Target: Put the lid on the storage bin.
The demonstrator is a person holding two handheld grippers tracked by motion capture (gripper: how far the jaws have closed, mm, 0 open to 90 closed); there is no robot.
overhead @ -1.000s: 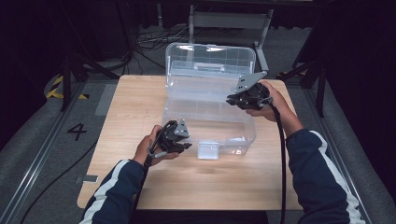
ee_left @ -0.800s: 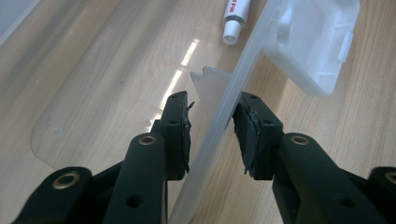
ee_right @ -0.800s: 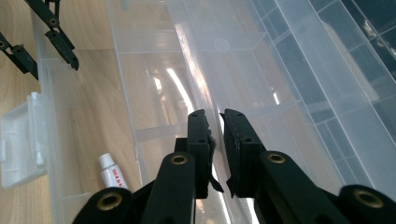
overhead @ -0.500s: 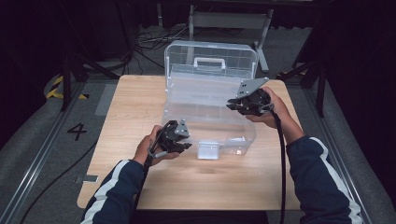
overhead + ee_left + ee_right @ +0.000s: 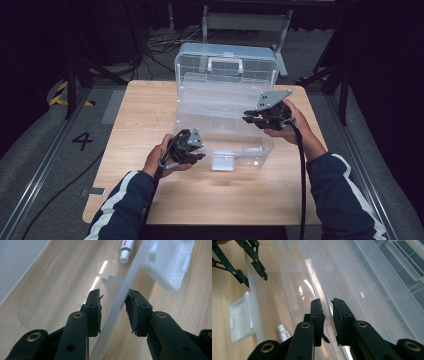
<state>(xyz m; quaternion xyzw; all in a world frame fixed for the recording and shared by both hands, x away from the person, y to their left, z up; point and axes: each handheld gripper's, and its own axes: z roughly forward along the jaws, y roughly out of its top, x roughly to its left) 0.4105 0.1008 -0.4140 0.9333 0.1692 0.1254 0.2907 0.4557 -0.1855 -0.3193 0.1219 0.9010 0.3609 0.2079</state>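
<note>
Left tongs: held low at the near-left, forearm in from bottom edge, hand wrapped round the body, tips pointing right. In the left gripper view jaws stand part open, w/ a thin clear wall between the pads; whether they press it, can't tell. Right tongs: held higher at the right, tips pointing left, grey plate on top. In the right gripper view jaws nearly together, narrow gap, nothing gripped.

A tube lies in the box on the table, the latch at the box's near wall.
</note>
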